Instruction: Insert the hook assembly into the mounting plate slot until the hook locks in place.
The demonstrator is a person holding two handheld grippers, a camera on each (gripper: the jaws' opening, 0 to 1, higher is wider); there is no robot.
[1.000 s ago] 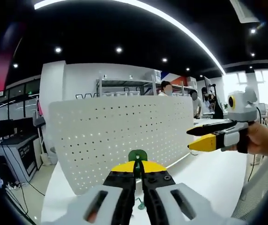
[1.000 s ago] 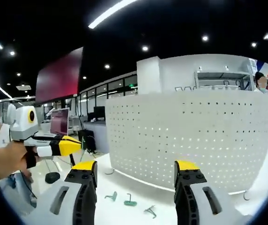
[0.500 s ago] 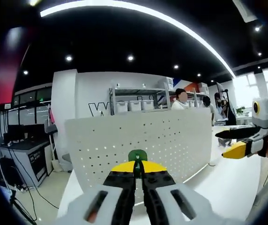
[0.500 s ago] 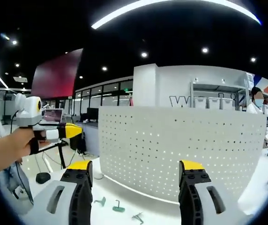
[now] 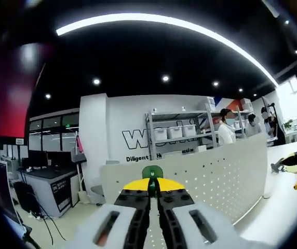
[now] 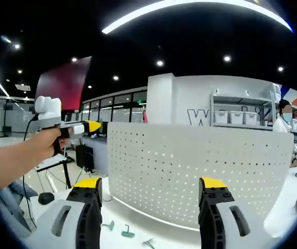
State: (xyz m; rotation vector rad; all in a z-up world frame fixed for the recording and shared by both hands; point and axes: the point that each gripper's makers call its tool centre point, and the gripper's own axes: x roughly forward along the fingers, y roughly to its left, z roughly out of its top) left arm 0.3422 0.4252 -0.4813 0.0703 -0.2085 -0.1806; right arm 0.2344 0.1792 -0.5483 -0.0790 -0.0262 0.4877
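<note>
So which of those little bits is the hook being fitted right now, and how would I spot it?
Find the big white perforated panel standing on the white table. In the left gripper view, the left gripper points at it with its yellow-tipped jaws closed on a small green hook. Unlike the loose green hooks lying at the panel's foot, this one is held in the air.

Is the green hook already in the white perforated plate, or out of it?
Out. The green hook sits pinched in the shut left gripper, apart from the white perforated plate.
</note>
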